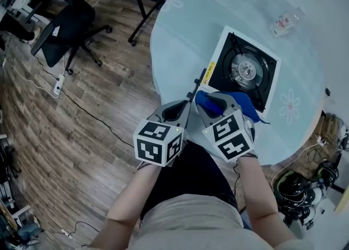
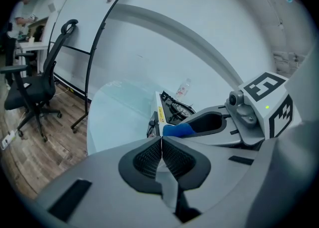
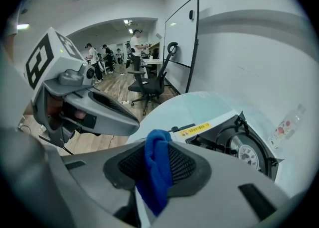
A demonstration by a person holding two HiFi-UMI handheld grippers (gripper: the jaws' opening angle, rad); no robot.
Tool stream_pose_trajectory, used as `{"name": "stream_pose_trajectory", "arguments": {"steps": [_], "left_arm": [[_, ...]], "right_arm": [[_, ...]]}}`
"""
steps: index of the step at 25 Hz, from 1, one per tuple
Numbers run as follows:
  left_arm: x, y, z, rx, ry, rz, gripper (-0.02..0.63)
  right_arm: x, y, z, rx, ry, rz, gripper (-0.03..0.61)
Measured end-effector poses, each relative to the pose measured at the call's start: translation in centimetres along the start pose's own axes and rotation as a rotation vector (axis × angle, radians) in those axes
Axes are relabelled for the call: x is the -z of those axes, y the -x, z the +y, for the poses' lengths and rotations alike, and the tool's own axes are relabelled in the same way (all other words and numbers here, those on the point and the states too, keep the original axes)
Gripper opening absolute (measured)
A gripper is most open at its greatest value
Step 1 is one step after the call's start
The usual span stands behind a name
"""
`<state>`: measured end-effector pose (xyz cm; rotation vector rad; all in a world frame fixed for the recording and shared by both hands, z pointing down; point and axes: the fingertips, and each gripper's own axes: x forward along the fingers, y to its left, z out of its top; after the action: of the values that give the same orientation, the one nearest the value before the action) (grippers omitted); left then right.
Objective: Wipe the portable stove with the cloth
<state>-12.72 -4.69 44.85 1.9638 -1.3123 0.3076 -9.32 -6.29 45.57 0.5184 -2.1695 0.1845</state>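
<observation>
Stove (image 1: 244,71) sits just ahead of the right gripper (image 1: 209,101), a bit to its right, farther from the left gripper (image 2: 162,146). Right jaws squeeze the blue cloth (image 3: 155,170); left jaws are pressed together, empty.

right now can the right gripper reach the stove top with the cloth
Probably yes: the right gripper is shut on the blue cloth just short of the stove, with nothing between them.
</observation>
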Motion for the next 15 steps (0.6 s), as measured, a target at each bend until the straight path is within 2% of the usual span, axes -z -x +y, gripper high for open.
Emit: {"name": "stream_pose_trajectory", "arguments": {"steps": [3,7,11,15], "left_arm": [[0.1,0.2,0.0,-0.001,-0.001,-0.002,0.018],[0.2,0.4,-0.3,-0.005,-0.002,-0.008,0.018],[0.1,1.1,-0.1,-0.018,-0.008,-0.019,0.018],[0.2,2.2,-0.2,-0.024,-0.013,-0.034,0.018]], "right_arm": [[-0.3,-0.1,0.3,0.025,0.056,0.007,0.124],[-0.5,-0.2,0.5,0.029,0.075,-0.008,0.124],[-1.0,-0.1,0.4,0.026,0.072,-0.034,0.124],[-2.2,0.9,0.4,0.033,0.009,-0.116,0.124]]}}
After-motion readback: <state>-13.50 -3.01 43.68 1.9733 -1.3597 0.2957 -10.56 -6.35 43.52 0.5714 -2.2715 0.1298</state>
